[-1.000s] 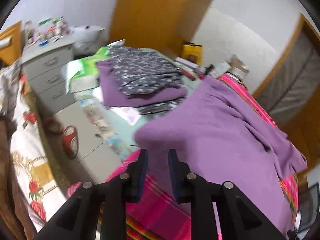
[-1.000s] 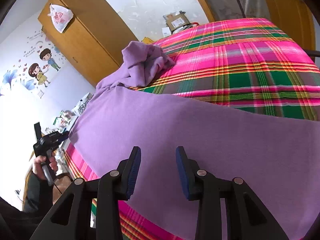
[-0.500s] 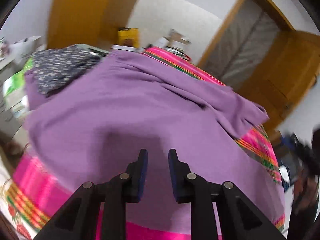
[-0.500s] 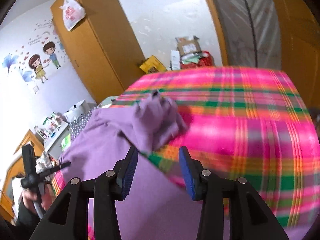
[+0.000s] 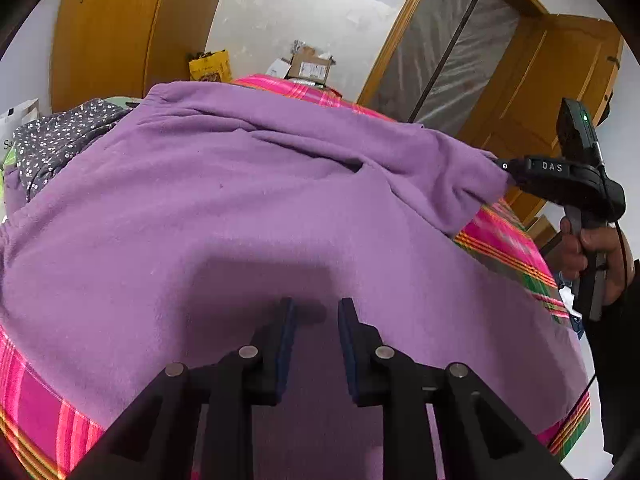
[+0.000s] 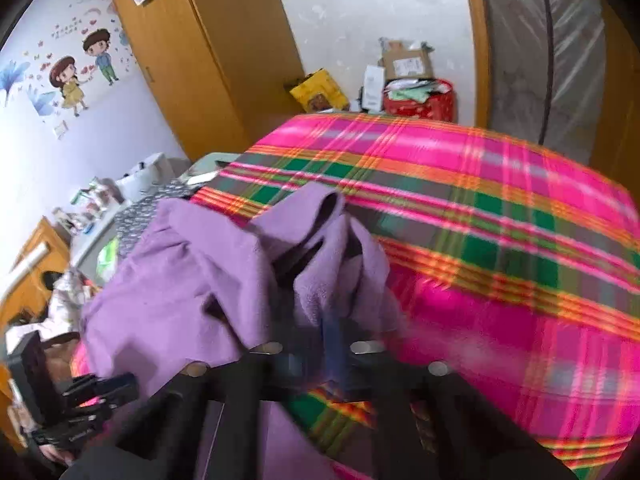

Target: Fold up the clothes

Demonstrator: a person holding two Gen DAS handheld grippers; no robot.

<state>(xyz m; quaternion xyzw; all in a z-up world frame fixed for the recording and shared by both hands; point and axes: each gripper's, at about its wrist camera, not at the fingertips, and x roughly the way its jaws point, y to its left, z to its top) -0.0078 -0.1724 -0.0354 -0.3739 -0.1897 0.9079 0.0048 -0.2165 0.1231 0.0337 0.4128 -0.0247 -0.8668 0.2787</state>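
A purple fleece garment (image 5: 240, 208) lies spread over a bed with a pink and green plaid cover (image 5: 508, 244). My left gripper (image 5: 314, 316) is open just above the garment's near part, holding nothing. My right gripper (image 5: 508, 172) shows at the right of the left wrist view, shut on the garment's bunched sleeve end. In the right wrist view the sleeve (image 6: 320, 264) is gathered over my right gripper (image 6: 324, 332) and hides the fingertips. The left gripper (image 6: 80, 396) shows at the lower left there.
A folded grey dotted garment (image 5: 56, 140) lies on a stack at the left edge. A wooden wardrobe (image 6: 208, 40), a yellow bag (image 6: 320, 90), a red box (image 6: 424, 102) and a cardboard box (image 5: 312, 66) stand beyond the bed. A doorway (image 5: 448, 52) is at the far right.
My left gripper swung right from the bedside stack to over the garment. My right gripper moved up to the bunched sleeve and shut on it.
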